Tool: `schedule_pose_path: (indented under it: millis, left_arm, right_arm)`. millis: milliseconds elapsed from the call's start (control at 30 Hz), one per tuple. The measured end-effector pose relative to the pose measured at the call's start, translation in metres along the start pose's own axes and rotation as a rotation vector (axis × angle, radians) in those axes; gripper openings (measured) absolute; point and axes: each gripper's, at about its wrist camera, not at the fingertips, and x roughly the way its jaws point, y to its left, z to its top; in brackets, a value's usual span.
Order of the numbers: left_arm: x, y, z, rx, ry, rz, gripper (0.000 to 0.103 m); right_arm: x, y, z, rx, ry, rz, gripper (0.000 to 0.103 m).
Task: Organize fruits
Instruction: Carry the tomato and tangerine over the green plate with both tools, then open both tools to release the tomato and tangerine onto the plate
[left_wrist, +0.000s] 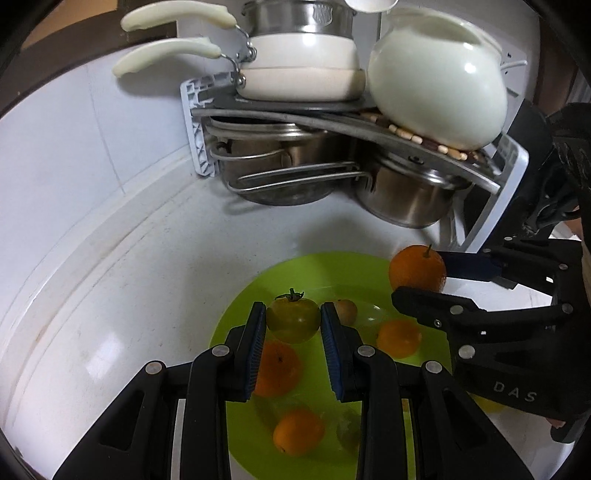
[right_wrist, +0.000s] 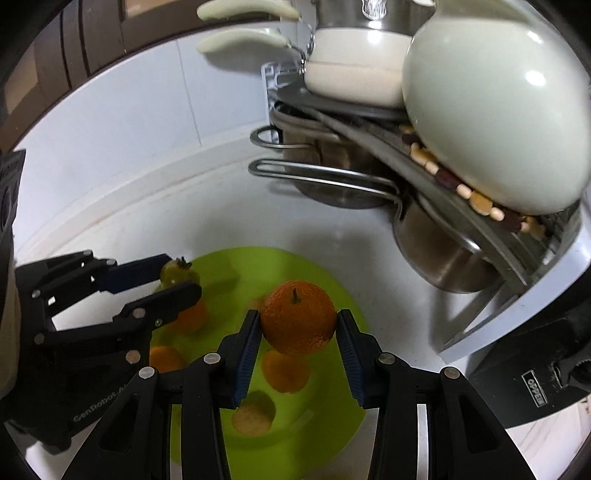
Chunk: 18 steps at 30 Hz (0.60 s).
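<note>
Between the blue pads of the left tool (left_wrist: 293, 325) sits a green tomato (left_wrist: 293, 319), clamped on both sides and held above the lime-green plate (left_wrist: 255, 284). Below and behind this tool, three oranges lie on the plate, with a small brownish fruit (left_wrist: 346, 311) just right of the tomato. To the right, the right tool (right_wrist: 298, 325) is clamped on a stemmed orange (right_wrist: 298, 317), held above the plate's far right edge. Under that orange, another orange (right_wrist: 285, 371) and a pale round fruit (right_wrist: 253, 415) rest on the plate. Ahead of both tools, on the white counter (left_wrist: 110, 295), stands a rack (left_wrist: 201, 129) with steel pots, cream pans and a white jug (left_wrist: 439, 88).
</note>
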Motion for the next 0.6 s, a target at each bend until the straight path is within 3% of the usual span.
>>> schedule_pose_path:
  millis: [200,600]
  left_arm:
    - [0.009,0.001,0.002,0.005,0.018,0.002,0.030]
    - [-0.016,0.006,-0.004,-0.026,-0.017,0.024,0.045]
  right_arm:
    - [0.010,-0.003,0.000,0.005,0.021,0.009,0.043]
    - [0.003,0.001,-0.004,0.005,-0.004,0.011,0.043]
